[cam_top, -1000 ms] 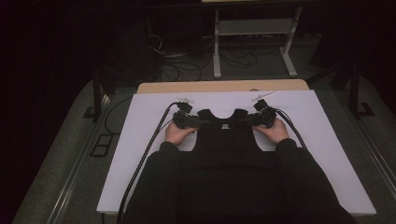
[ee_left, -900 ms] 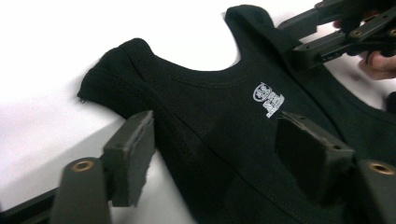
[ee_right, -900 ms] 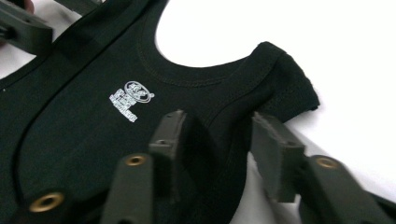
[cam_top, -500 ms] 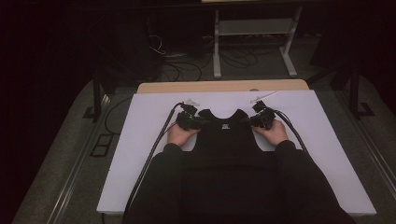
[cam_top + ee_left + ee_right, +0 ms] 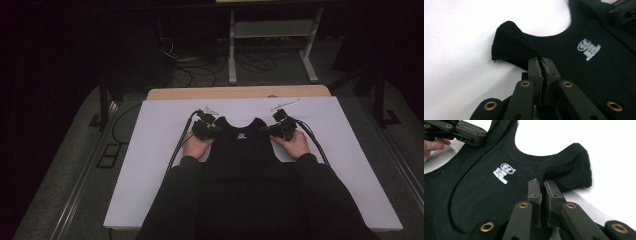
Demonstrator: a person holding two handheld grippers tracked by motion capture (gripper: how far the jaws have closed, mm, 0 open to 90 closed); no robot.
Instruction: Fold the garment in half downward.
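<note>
Beyond the black vest point(image 5: 243, 145) you have bare white tabletop point(image 5: 165, 120) to pass over, and wide bare strips at either side. Only the cables point(image 5: 181, 142) trailing along your forearms lie in the way, plus the vest's raised shoulder straps point(image 5: 510, 41).

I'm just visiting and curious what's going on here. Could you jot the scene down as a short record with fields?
Surface: white table
Garment: black vest, flat, neckline away from the person
Left tool: shut on the vest's shoulder strap
Right tool: shut on the other shoulder strap
Print: small white logo below the neckline
</note>
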